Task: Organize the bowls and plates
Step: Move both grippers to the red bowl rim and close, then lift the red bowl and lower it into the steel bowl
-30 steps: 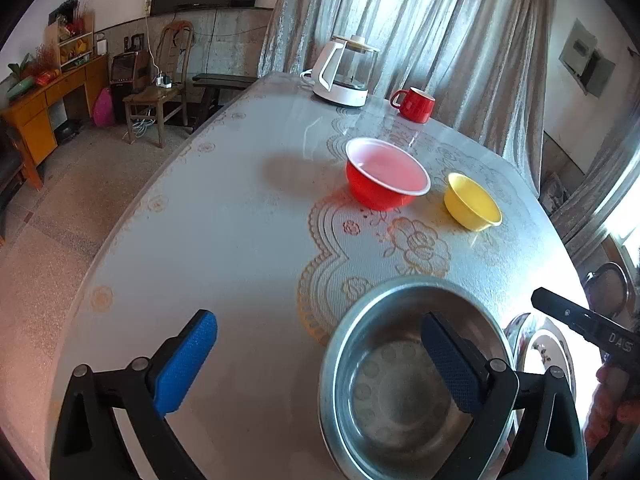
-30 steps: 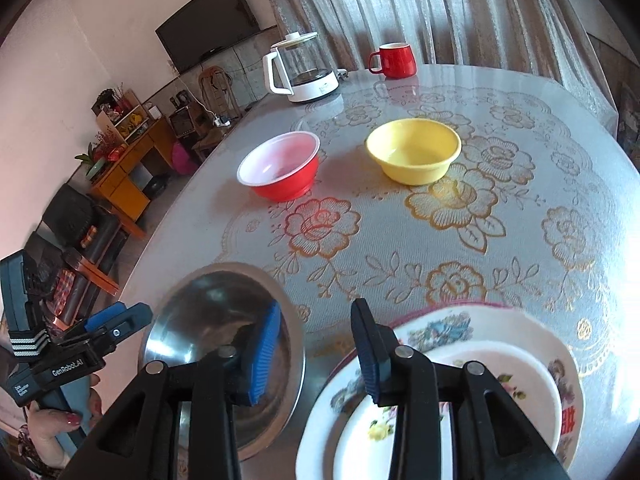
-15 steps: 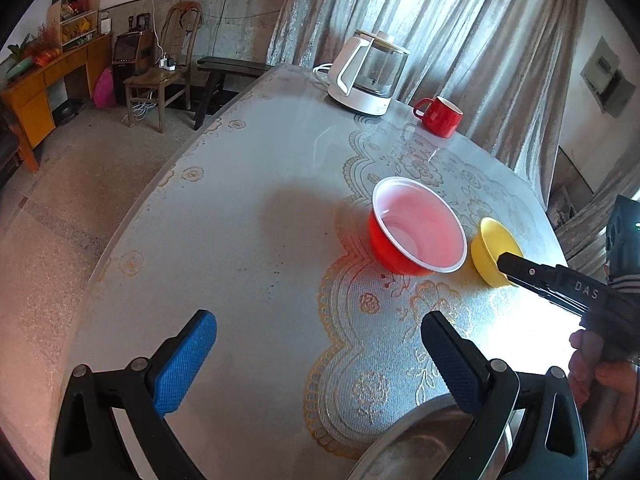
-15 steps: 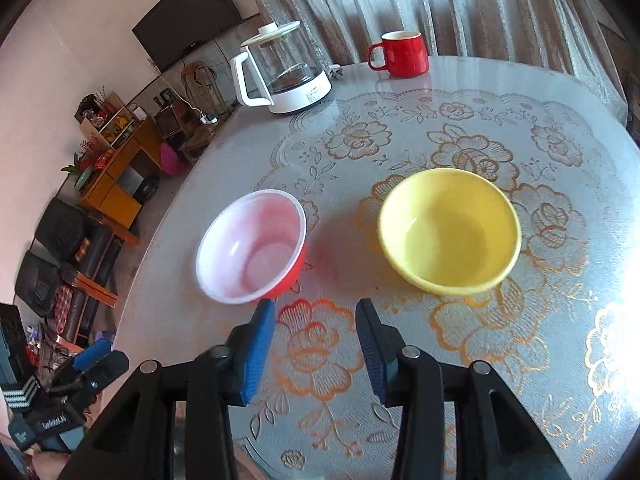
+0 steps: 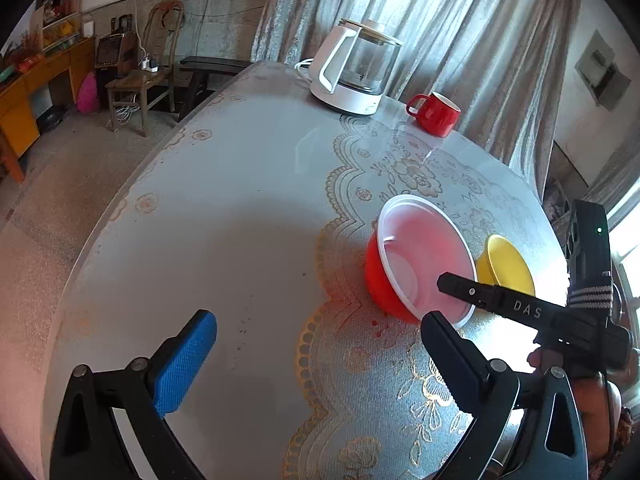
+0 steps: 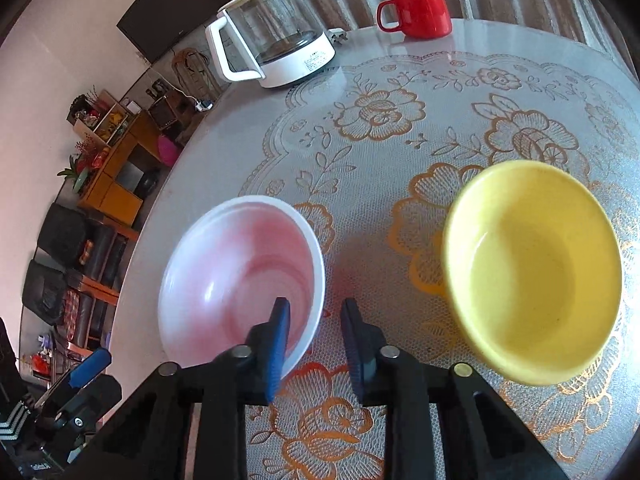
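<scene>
My right gripper [image 6: 314, 344] straddles the near rim of the red bowl [image 6: 240, 276], its jaws closing with that rim between them; one finger sits inside the bowl, the other outside. Right of the red bowl a strip of bare cloth separates it from the yellow bowl [image 6: 532, 268], wide enough to pass through. Beyond the red bowl the table [image 5: 240, 208] lies open as far as the kettle [image 5: 354, 70] and mug [image 5: 436, 114] at the far edge. Left of the red bowl the top is bare, and my left gripper [image 5: 316, 354] hangs wide there.
</scene>
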{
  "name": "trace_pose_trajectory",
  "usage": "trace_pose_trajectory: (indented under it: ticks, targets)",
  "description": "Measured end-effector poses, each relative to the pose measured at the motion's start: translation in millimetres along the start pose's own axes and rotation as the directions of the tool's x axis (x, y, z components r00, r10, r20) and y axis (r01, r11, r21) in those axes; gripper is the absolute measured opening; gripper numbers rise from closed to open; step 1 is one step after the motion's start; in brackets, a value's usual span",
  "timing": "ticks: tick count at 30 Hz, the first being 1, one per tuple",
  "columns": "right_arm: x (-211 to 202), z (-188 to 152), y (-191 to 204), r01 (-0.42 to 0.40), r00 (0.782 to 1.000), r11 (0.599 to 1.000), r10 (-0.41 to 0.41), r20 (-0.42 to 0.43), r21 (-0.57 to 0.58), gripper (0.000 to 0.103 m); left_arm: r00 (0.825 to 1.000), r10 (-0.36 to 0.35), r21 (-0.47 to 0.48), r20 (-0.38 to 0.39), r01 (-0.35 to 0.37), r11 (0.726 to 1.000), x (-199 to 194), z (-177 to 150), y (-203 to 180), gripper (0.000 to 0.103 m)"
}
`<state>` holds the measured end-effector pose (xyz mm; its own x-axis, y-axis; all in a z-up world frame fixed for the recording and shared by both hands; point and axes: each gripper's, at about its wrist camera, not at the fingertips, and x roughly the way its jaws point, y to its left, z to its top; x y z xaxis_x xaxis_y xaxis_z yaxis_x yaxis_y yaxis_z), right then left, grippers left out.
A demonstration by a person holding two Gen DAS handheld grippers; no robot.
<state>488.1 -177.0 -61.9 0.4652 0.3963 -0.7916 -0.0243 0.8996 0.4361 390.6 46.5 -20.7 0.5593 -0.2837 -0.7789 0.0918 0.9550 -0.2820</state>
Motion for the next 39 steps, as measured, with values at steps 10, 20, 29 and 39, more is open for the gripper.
trace_pose_trajectory:
  ticks: [10, 20, 29, 39]
  targets:
    - [-8, -14, 5, -0.009, 1.0, 0.998, 0.008, -0.009, -0.055, 0.012, 0.998, -0.046, 0.058, -0.036, 0.048, 0.997, 30, 16, -23, 0.076]
    - [-14, -21, 3, -0.034, 0.999, 0.998, 0.033, -0.009, -0.049, 0.01, 0.995, -0.057, 0.136, -0.083, 0.068, 0.988, 36, 7, -38, 0.02]
    - [-35, -31, 11, -0.045, 0.999, 0.997, 0.046, 0.018, -0.055, 0.01, 0.997, -0.06, 0.186, -0.041, 0.067, 0.98, 6, 0, -46, 0.02]
    - [-78, -58, 26, -0.077, 0.995, 0.994, 0.082, 0.063, -0.079, 0.01, 0.993, -0.118, 0.162, 0.024, 0.112, 0.98, -46, -25, -47, 0.02]
